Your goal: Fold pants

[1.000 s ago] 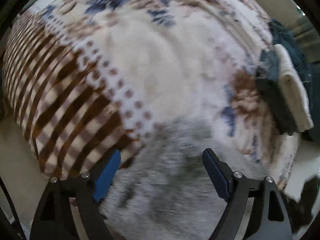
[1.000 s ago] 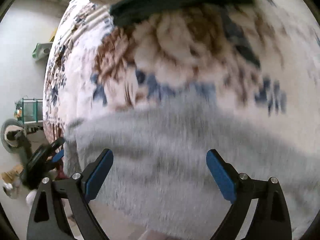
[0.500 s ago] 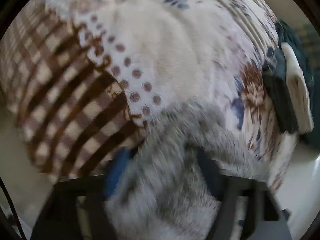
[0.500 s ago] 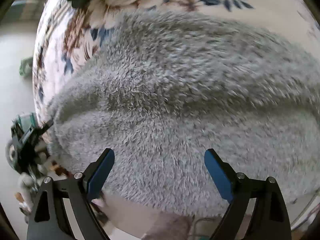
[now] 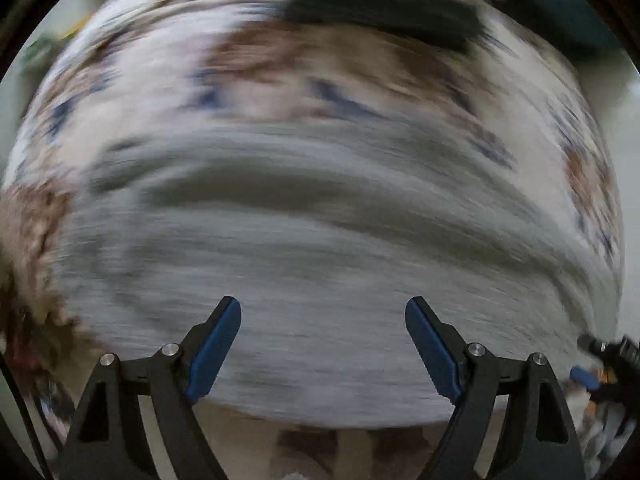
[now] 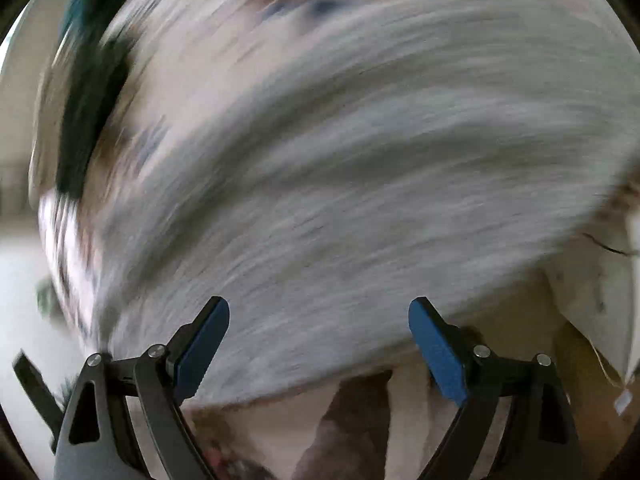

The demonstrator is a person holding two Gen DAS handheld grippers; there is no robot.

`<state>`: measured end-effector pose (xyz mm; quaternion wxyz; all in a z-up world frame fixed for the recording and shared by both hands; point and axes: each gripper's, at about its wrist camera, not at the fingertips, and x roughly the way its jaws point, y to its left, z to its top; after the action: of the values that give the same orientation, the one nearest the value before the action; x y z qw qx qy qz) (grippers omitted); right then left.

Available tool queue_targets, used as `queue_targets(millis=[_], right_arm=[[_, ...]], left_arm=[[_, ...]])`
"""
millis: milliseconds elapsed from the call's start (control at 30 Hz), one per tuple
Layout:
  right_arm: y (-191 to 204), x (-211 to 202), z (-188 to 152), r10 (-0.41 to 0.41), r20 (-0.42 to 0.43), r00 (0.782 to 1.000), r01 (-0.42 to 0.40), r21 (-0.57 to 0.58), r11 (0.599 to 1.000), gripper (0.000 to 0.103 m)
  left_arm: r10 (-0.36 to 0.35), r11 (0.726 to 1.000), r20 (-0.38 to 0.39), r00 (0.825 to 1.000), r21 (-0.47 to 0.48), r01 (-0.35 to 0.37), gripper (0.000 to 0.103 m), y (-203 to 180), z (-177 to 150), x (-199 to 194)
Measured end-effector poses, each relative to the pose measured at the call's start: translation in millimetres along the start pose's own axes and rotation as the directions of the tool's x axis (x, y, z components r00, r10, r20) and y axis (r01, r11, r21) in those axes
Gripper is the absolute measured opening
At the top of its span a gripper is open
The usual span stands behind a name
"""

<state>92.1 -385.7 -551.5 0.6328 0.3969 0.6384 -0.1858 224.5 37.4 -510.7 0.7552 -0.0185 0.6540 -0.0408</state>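
So the big thing first: we've got a patterned blanket (image 5: 360,80) (cream with brown and blue flowery bits) covering the whole surface, and the grey fuzzy pants (image 5: 320,248) are spread across the near part of it, right up against the near edge. Everything's smeared with motion blur, so don't expect fine detail from us.

In the left wrist view the pants run as a wide band side to side, so their long axis looks to lie across the fingers rather than along them. The right wrist view shows the same grey mass (image 6: 360,160), but slanting, higher on the right and dropping toward the lower left.

At the far edge there's a dark folded pile (image 5: 384,12), well apart from the pants.

Now the small stuff. Our left gripper (image 5: 323,344) hangs over the near edge of the pants, jaws spread wide, nothing between them. Right gripper (image 6: 319,344) is the same: wide apart, empty, over the near hem. We can spot it tiny at the lower right of the left view.

Our guess: both hands sit about equally near, one toward each end of the band, so the next grab is straight down at the near edge. We can't tell waistband from cuffs in this blur.
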Motion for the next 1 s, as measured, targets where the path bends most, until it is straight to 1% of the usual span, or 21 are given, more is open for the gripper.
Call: queue_targets(millis=[67, 133, 200, 267, 300, 333, 367, 400, 433, 467, 500, 533, 567, 600, 667, 700, 800, 833, 900, 967, 1000], right_arm=[[-58, -32, 18, -0.028, 0.086, 0.996, 0.017, 0.126, 0.992, 0.093], [-111, -59, 36, -0.065, 0.147, 0.987, 0.031, 0.22, 0.975, 0.093], [-161, -81, 55, -0.075, 0.194, 0.978, 0.015, 0.297, 0.955, 0.093], [-208, -92, 69, -0.082, 0.219, 0.972, -0.007, 0.376, 0.926, 0.092], [-229, -92, 74, -0.071, 0.227, 0.971, -0.029, 0.408, 0.912, 0.087], [-245, -89, 80, -0.067, 0.223, 0.972, -0.037, 0.43, 0.902, 0.085], [-262, -88, 87, -0.051, 0.218, 0.975, -0.051, 0.439, 0.897, 0.084], [-278, -83, 95, -0.018, 0.207, 0.978, -0.077, 0.442, 0.894, 0.081], [-286, -78, 99, 0.004, 0.202, 0.979, -0.096, 0.447, 0.889, 0.078], [-291, -70, 104, 0.039, 0.206, 0.978, -0.129, 0.445, 0.886, 0.069], [-290, -61, 105, 0.064, 0.206, 0.976, -0.149, 0.432, 0.889, 0.041], [-288, -53, 108, 0.073, 0.196, 0.978, -0.151, 0.419, 0.895, 0.02], [-286, -47, 107, 0.077, 0.186, 0.979, -0.149, 0.411, 0.899, 0.01], [-283, -47, 107, 0.079, 0.196, 0.977, -0.153, 0.402, 0.903, 0.009], [-273, -57, 100, 0.045, 0.238, 0.97, -0.132, 0.363, 0.922, 0.009], [-273, -65, 94, 0.039, 0.263, 0.964, -0.136, 0.36, 0.923, 0.009], [-282, -85, 74, 0.044, 0.279, 0.959, -0.154, 0.386, 0.91, 0.009], [-286, -87, 68, 0.046, 0.278, 0.96, -0.16, 0.4, 0.902, 0.009], [-292, -87, 62, 0.033, 0.255, 0.966, -0.137, 0.401, 0.906, 0.009], [-298, -78, 60, 0.003, 0.207, 0.978, -0.088, 0.403, 0.911, 0.01], [-302, -70, 61, 0.02, 0.167, 0.986, -0.086, 0.398, 0.913, 0.012]], left_arm=[[-0.018, 0.997, -0.008, 1.0, 0.074, 0.019, 0.084, -58, -1, 8], [-0.029, 0.991, -0.025, 0.999, 0.132, 0.032, 0.084, -102, -1, 13], [-0.027, 0.983, -0.045, 0.999, 0.179, 0.035, 0.084, -148, -4, 22], [-0.039, 0.977, -0.07, 0.997, 0.209, 0.053, 0.084, -188, -7, 29], [-0.034, 0.974, -0.078, 0.996, 0.222, 0.051, 0.084, -203, -9, 33], [-0.03, 0.97, -0.089, 0.996, 0.236, 0.051, 0.084, -218, -11, 36], [-0.029, 0.966, -0.099, 0.995, 0.252, 0.053, 0.084, -234, -13, 41], [-0.023, 0.962, -0.108, 0.994, 0.266, 0.051, 0.084, -246, -15, 43], [-0.016, 0.958, -0.117, 0.993, 0.284, 0.049, 0.084, -259, -17, 46], [-0.011, 0.953, -0.119, 0.993, 0.299, 0.047, 0.084, -269, -20, 47], [-0.003, 0.949, -0.12, 0.993, 0.313, 0.041, 0.084, -276, -22, 48], [0.008, 0.942, -0.123, 0.992, 0.333, 0.034, 0.084, -285, -24, 50], [0.013, 0.938, -0.124, 0.992, 0.345, 0.031, 0.084, -291, -30, 48], [0.02, 0.934, -0.126, 0.992, 0.357, 0.026, 0.084, -297, -33, 47], [0.035, 0.926, -0.127, 0.991, 0.378, 0.016, 0.084, -305, -37, 46], [0.043, 0.922, -0.128, 0.991, 0.387, 0.01, 0.084, -308, -38, 47], [0.056, 0.914, -0.128, 0.99, 0.405, 0.0, 0.084, -318, -38, 51], [0.061, 0.913, -0.129, 0.99, 0.408, -0.003, 0.084, -320, -38, 52], [0.065, 0.914, -0.133, 0.989, 0.406, -0.006, 0.084, -324, -37, 56], [0.068, 0.916, -0.136, 0.988, 0.401, -0.008, 0.084, -329, -35, 60], [0.063, 0.918, -0.138, 0.988, 0.397, -0.003, 0.084, -331, -34, 62]])
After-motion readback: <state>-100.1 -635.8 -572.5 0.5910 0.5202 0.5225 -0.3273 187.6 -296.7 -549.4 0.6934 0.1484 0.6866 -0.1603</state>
